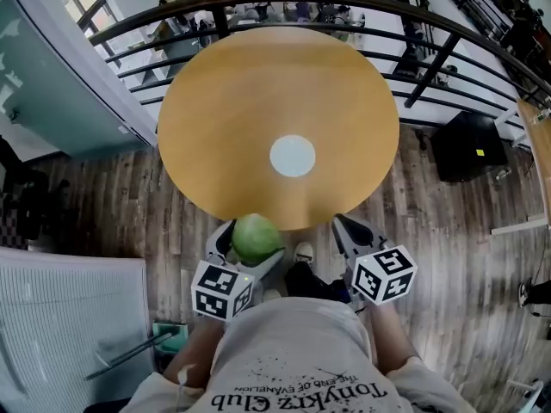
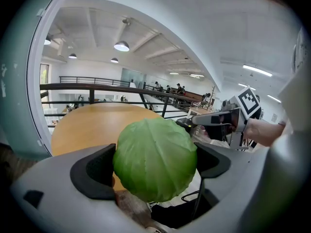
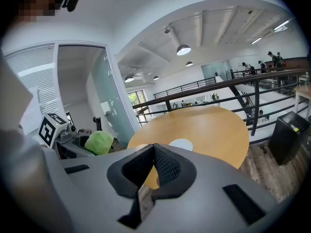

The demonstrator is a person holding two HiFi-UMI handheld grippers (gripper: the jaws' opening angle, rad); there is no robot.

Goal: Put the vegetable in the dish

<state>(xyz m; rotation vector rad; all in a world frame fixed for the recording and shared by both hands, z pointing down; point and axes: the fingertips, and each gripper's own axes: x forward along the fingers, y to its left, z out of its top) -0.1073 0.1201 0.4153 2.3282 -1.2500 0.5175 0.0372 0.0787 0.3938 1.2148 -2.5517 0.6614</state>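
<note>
A round green cabbage (image 1: 256,237) is clamped between the jaws of my left gripper (image 1: 250,241), held just off the near edge of the round wooden table (image 1: 258,101). In the left gripper view the cabbage (image 2: 155,159) fills the gap between both pads. A small white dish (image 1: 293,156) lies flat on the table, a little beyond its near edge; the same dish (image 3: 181,144) shows in the right gripper view. My right gripper (image 1: 349,231) hovers at the table's near edge with its jaws pressed together and nothing in them; its pads (image 3: 154,166) meet.
A dark metal railing (image 1: 430,58) curves behind the table, with a lower floor beyond it. A black box (image 1: 469,144) stands on the wooden floor at right. A glass partition (image 1: 52,93) is at left, a ribbed white panel (image 1: 60,317) at lower left.
</note>
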